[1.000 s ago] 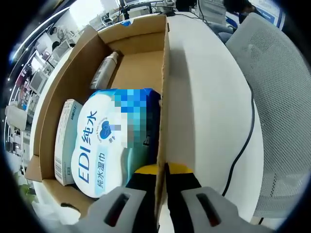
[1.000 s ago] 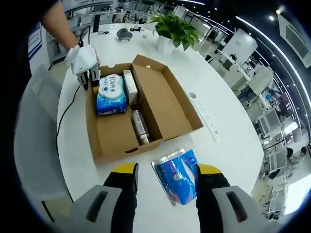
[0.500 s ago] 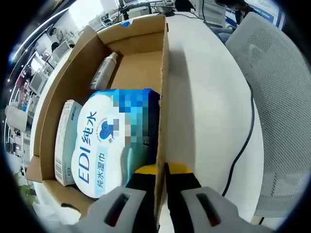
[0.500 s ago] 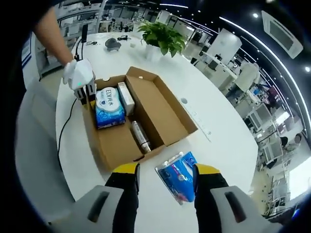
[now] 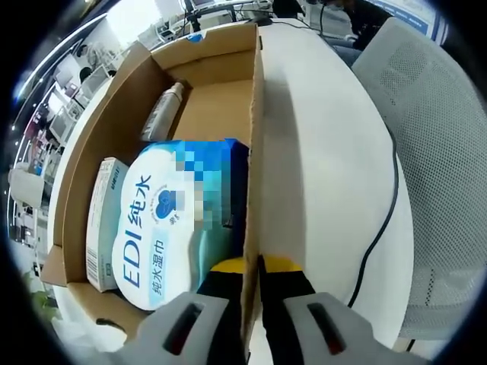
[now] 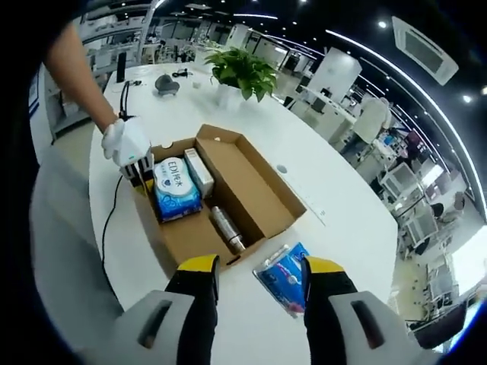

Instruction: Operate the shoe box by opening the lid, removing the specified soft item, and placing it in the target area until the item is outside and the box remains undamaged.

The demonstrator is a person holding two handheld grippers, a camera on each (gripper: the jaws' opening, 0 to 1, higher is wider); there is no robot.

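While the left tongs (image 5: 253, 268) pinch the near wall of the open shoe box (image 5: 257, 144), the right tongs (image 6: 254, 268) hang spread and empty above the white bench (image 6: 350, 220). Just beyond their tips lies the blue soft pack (image 6: 283, 274), outside the box. Inside remain a wipes pack (image 5: 171, 220), a carton (image 5: 103, 217) and a bottle (image 5: 163, 109).
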